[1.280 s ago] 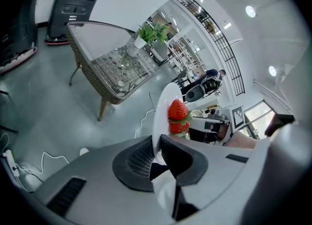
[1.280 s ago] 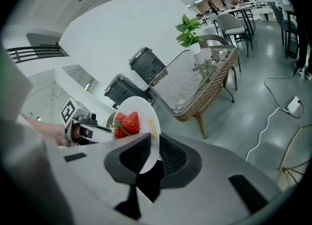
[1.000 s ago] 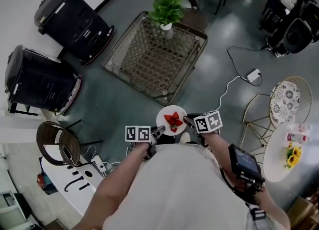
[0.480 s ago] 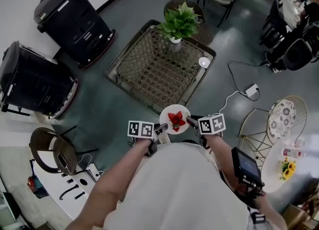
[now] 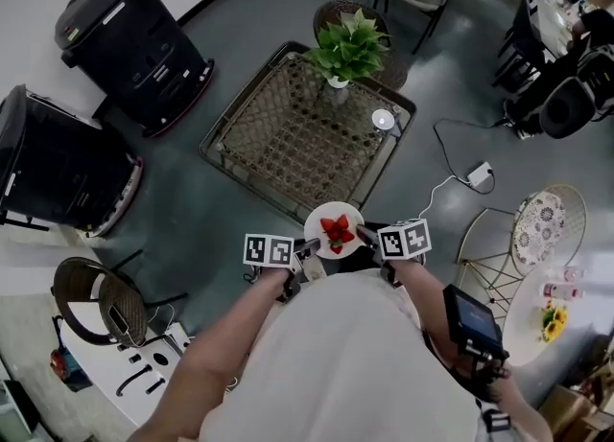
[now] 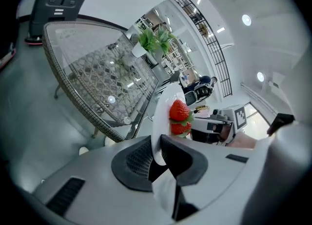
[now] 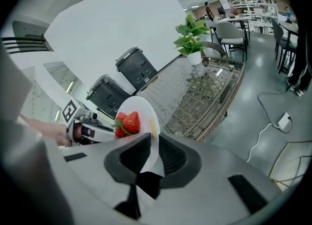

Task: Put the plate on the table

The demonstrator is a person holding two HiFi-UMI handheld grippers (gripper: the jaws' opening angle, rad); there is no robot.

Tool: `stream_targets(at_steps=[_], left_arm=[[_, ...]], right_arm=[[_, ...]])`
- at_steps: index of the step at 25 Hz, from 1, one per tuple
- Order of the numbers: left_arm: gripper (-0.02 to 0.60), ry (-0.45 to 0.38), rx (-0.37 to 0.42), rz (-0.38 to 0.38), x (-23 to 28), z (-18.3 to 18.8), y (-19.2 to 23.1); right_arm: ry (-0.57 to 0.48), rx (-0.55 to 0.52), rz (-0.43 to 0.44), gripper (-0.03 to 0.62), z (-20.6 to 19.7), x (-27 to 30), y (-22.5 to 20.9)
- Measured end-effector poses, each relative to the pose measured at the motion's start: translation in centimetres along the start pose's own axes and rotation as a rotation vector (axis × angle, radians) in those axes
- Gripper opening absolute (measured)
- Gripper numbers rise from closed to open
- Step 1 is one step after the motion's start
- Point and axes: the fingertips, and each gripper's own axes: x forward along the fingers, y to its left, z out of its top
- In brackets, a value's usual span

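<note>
**Two grippers are carrying a plate of strawberries**

The plate (image 5: 334,229) is up in the air, close to the person, just by the near edge of the glass counter (image 5: 278,133). It is not on it yet. The left gripper (image 6: 157,152) is pinching the plate's left rim, with its fingers (image 6: 130,160) shut tight on it. The right gripper (image 7: 148,156) is pinching the right rim the same way. Holding both sides is probably keeping the plate flat, so the strawberries (image 5: 336,231) are not rolling off. A plant (image 5: 350,42) is standing at the counter's far end.
</note>
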Motion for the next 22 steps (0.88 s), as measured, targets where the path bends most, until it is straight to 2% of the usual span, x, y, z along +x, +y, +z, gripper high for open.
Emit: stream_targets(at_steps=[7,22], left_arm=[[0.037,0.021,-0.036,0.018,0.5,0.3,1.3],[0.037,0.023,-0.118,0.050,5.4,7.8,3.1]], right_arm=[[0.041,0.026,0.020,0.043,0.0,1.5,-0.7],[0.121,0.012,0.079,0.044,6.8,4.5,-7.1]])
